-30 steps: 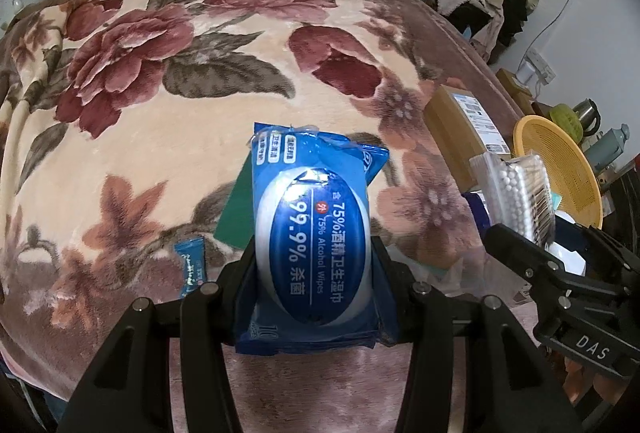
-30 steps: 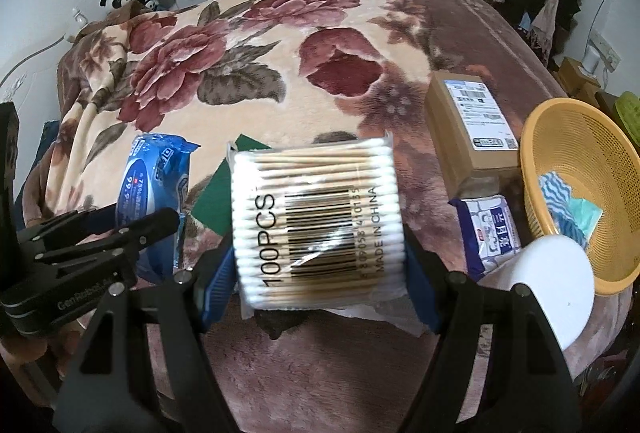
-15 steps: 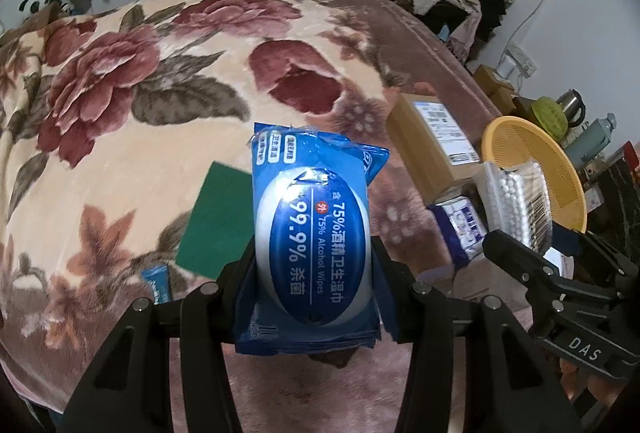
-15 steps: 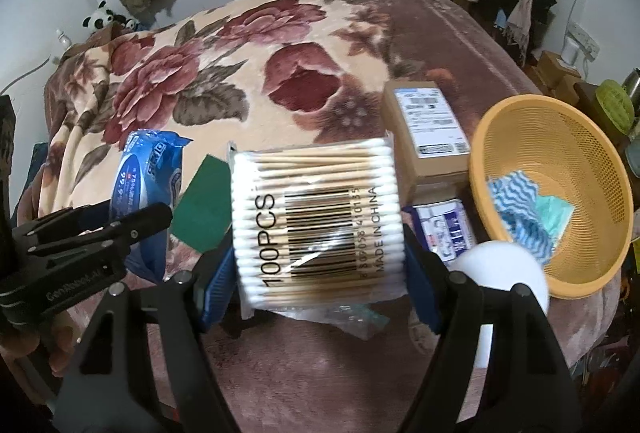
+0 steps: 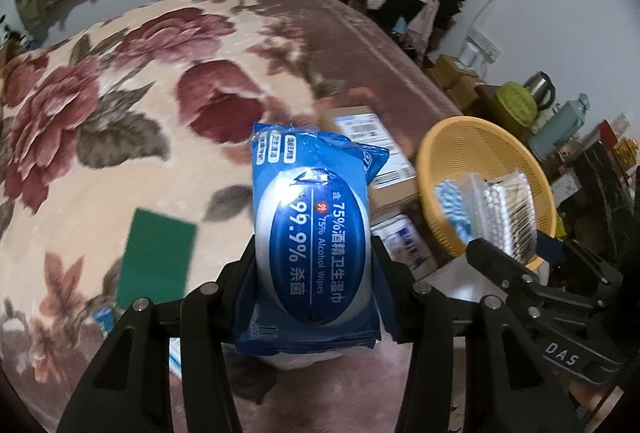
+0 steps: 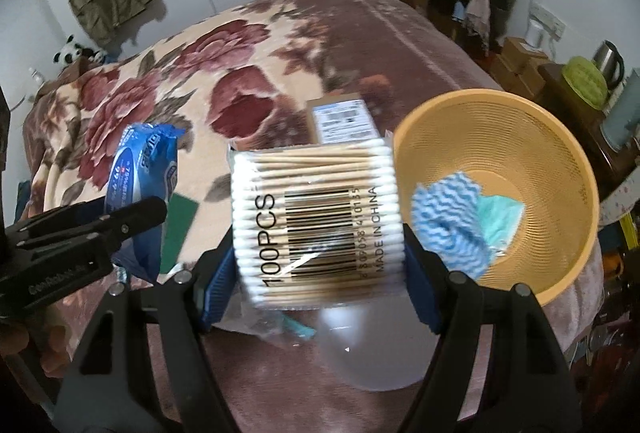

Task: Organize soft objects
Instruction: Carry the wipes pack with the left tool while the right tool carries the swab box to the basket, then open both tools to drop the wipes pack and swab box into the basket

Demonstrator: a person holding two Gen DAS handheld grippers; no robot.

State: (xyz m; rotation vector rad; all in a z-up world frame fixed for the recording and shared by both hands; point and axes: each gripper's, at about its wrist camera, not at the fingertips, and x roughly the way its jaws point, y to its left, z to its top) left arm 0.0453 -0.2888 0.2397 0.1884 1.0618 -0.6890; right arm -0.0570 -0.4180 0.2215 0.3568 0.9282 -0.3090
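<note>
Floral blanket point(image 5: 100, 161); "75% Alcohol Wipes" pack point(image 5: 316, 245)

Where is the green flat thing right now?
The green pad lies flat on the flowery blanket, left of the blue wipes pack in the left wrist view.

Hidden and blurred parts, both wrist views

Wipes pack point(image 5: 316, 233) covers part of the cardboard box point(image 5: 384, 169); the small packet point(image 5: 404, 241) beside it is smeared, print unreadable. Cotton-swab pack point(image 6: 316, 221) hides the box's near end. Cloths in the yellow basket point(image 6: 560, 137) blurred. Left gripper point(image 5: 316, 297) body cut off below.
</note>
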